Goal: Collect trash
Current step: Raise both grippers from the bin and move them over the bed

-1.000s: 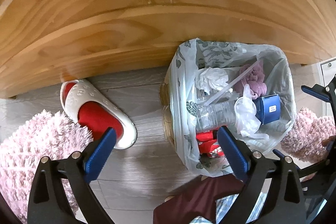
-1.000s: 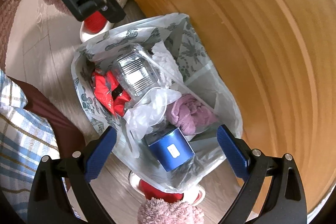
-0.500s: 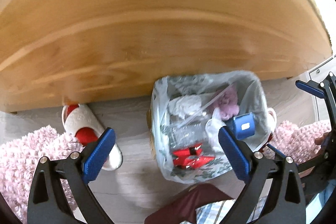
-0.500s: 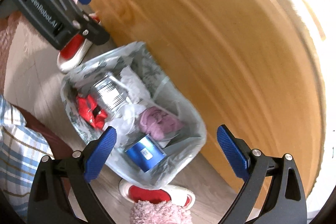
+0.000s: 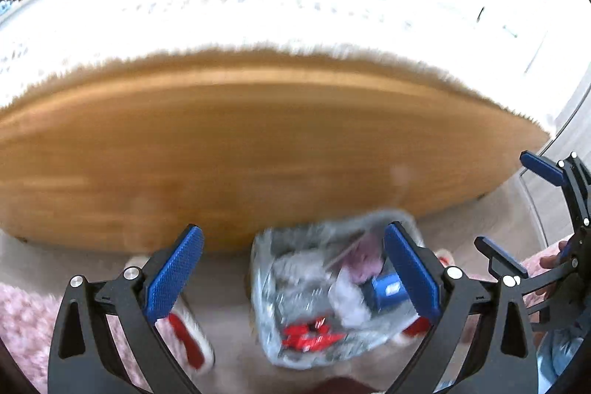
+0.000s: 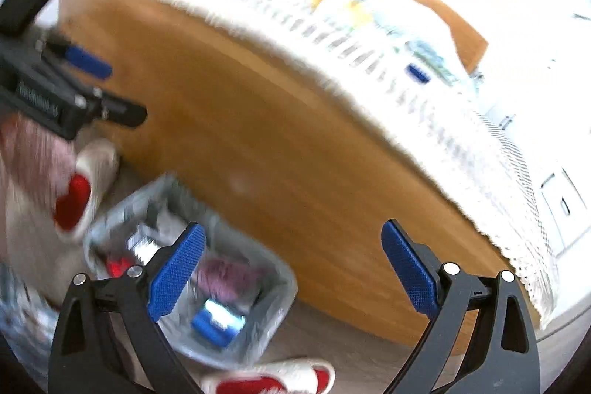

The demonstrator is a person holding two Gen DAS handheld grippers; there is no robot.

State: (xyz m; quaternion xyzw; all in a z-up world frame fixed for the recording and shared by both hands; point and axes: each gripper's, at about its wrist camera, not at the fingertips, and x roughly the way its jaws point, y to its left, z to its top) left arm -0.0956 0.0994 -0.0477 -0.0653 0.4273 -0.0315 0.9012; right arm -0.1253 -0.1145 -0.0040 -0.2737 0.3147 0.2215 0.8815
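A trash bin lined with a clear patterned bag [image 5: 266, 283] stands on the floor beside a wooden bed side. It holds a blue box [image 5: 388, 288], a red wrapper [image 5: 310, 338], a purple cloth [image 5: 364, 259] and clear plastic. The bin also shows in the right wrist view [image 6: 277, 290], with the blue box [image 6: 216, 322]. My left gripper [image 5: 293, 274] is open and empty, raised above the bin. My right gripper [image 6: 293, 272] is open and empty, and shows at the right of the left wrist view [image 5: 517, 209]. Both views are blurred.
The wooden bed side [image 5: 258, 154] carries a white fringed bedspread [image 5: 258, 17] with small items [image 6: 417, 72] on it. Red and white slippers [image 5: 188, 338] [image 6: 273, 381] lie on either side of the bin. A pink fluffy rug [image 5: 22, 327] lies at the left.
Both grippers have risen and tilted up away from the bin. The bin now looks smaller and lower, and the bed top has come into view. Both stay open.
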